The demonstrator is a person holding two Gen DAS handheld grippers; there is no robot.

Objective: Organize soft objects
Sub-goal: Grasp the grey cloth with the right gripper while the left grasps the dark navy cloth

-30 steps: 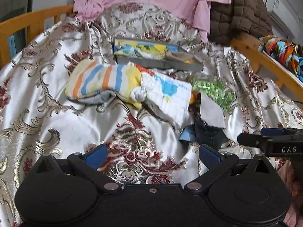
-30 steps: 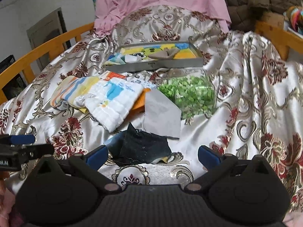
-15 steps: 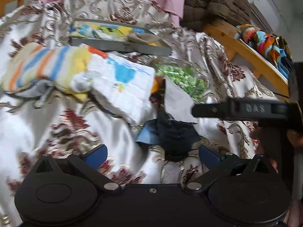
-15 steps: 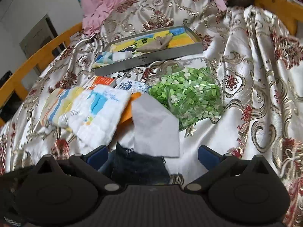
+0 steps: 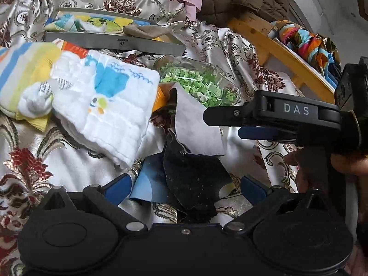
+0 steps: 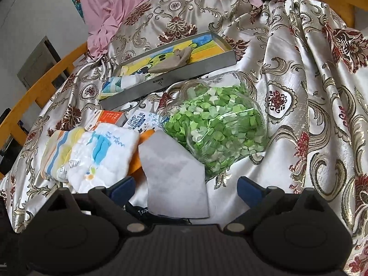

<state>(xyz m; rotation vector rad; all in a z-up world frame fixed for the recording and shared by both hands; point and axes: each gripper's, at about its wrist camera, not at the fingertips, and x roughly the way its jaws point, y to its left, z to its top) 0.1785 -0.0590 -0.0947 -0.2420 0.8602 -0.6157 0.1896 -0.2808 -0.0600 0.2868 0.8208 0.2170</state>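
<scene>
I judge sorting barely begun: only a beige rag (image 6: pixel 174 61) lies in the far grey tray (image 6: pixel 184 74). White printed cloth (image 5: pixel 108 105), grey felt (image 6: pixel 174 174), black scrap (image 5: pixel 195 179) lie near. Both grippers (image 5: pixel 184 187) (image 6: pixel 186 187) gape empty.

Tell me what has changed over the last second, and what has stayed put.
Both grippers moved forward toward the cloth pile. The left gripper now straddles the black fabric scrap; the right gripper has closed in on the grey felt piece. Both are open and hold nothing. The white printed towel, the glass jar of green bits and the grey metal tray lie as before.
</scene>
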